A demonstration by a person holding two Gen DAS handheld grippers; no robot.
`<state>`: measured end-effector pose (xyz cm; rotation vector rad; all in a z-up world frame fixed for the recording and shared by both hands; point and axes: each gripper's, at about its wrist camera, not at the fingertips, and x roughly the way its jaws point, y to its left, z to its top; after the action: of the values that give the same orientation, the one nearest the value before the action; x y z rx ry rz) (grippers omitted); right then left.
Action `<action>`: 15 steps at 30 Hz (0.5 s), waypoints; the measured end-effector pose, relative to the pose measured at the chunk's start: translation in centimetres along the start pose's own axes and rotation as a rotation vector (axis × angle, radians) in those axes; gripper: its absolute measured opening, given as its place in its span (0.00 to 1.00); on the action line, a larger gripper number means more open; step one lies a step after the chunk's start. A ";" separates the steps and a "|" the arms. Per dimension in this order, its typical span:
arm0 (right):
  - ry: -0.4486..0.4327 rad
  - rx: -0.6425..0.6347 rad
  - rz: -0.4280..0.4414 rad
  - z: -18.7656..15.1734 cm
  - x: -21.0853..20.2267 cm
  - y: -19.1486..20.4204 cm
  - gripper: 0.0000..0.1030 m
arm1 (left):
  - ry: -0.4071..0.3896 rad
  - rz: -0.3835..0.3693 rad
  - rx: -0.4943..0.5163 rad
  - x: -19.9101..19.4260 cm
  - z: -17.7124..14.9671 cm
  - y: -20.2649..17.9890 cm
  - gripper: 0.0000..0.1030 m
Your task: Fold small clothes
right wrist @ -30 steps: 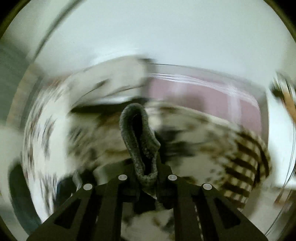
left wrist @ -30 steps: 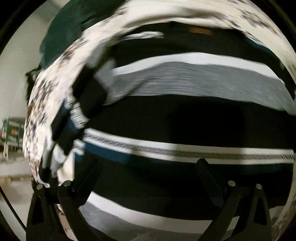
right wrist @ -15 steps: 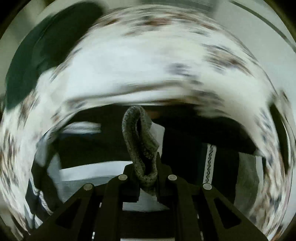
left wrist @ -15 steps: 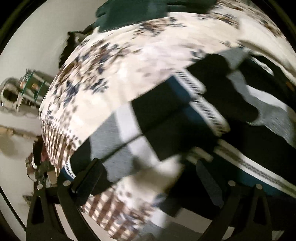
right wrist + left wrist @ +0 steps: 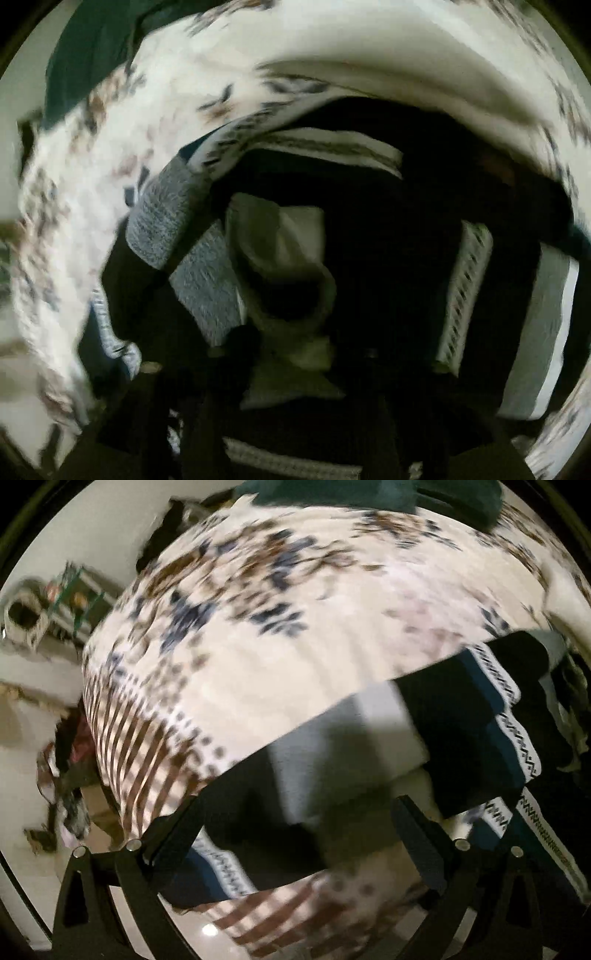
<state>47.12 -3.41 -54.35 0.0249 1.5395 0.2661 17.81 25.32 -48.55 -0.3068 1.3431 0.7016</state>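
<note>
Two wrist views, both pretty blurry. From the left wrist we see our left gripper (image 5: 295, 834) spread wide with nothing in it, hanging over the striped sweater (image 5: 436, 738) that lies on a floral bedspread (image 5: 258, 638). From the right wrist, our right gripper (image 5: 291, 373) is dark and smeared; its jaws have just been opening, and a pale sock (image 5: 284, 266) sits loose between them on top of that same sweater.
</note>
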 end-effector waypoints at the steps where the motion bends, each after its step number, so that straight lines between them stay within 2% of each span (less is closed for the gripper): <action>1: -0.011 0.034 0.021 -0.6 -0.9 -1.2 0.56 | 0.035 -0.038 -0.033 0.2 -0.1 1.8 1.00; 5: -0.037 0.140 0.018 -2.7 -3.7 -5.8 0.58 | 0.120 -0.140 -0.164 1.0 -1.3 7.8 1.00; 7: -0.026 0.189 0.011 -3.9 -4.3 -7.9 0.58 | 0.129 -0.151 -0.215 1.3 -2.1 10.5 1.00; 12: 0.007 0.227 -0.009 -4.8 -3.2 -9.1 0.58 | 0.135 -0.130 -0.245 3.2 -3.8 14.4 1.00; 15: 0.031 0.217 -0.024 -5.3 -1.9 -8.3 0.58 | 0.155 -0.095 -0.190 5.2 -4.0 13.6 0.99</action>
<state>43.17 -12.57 -54.20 0.1738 1.5928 0.0792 6.57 34.81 -51.87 -0.5836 1.4012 0.7381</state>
